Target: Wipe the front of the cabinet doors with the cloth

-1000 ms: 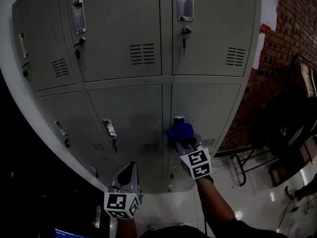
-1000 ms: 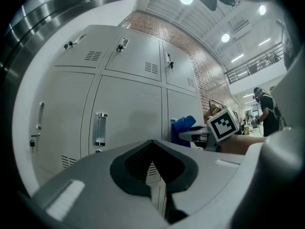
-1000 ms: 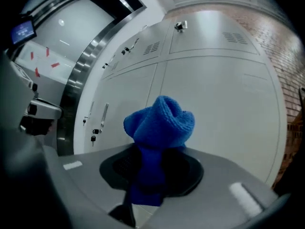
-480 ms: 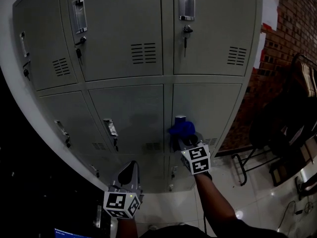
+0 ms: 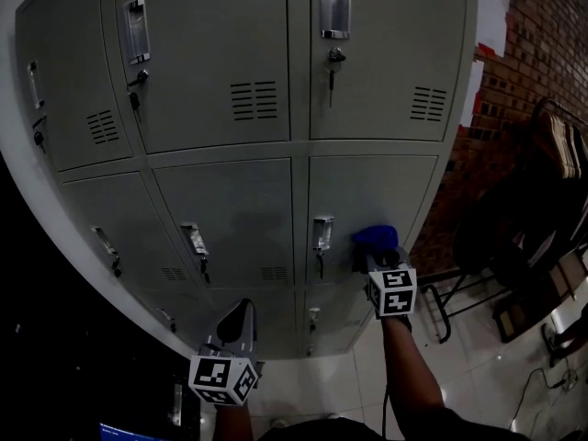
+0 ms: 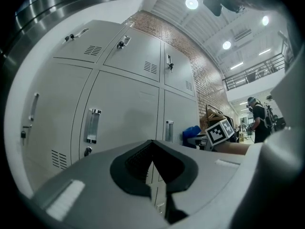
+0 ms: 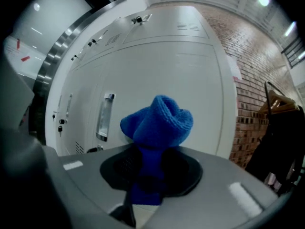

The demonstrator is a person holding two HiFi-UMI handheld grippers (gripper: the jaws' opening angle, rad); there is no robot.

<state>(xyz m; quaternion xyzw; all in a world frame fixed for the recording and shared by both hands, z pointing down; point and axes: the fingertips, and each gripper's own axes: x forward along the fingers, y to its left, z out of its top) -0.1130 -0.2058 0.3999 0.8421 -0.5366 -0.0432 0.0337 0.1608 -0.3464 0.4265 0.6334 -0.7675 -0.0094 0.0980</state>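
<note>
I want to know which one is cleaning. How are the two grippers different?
The right gripper is shut on the blue cloth; the left gripper is shut on nothing. The right gripper is held up at a lower cabinet door, beside its handle; the left gripper hangs lower and further left, apart from the doors. Both are grey and carry a cube with square markers.

cloth (image 7: 159, 123): blue knit, fuzzy | cabinet doors (image 5: 230, 214): matt grey painted metal | wall (image 5: 542, 49): rough brick

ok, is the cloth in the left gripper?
No, the cloth is clamped in the right gripper, while the left gripper is shut with nothing between its jaws.
</note>
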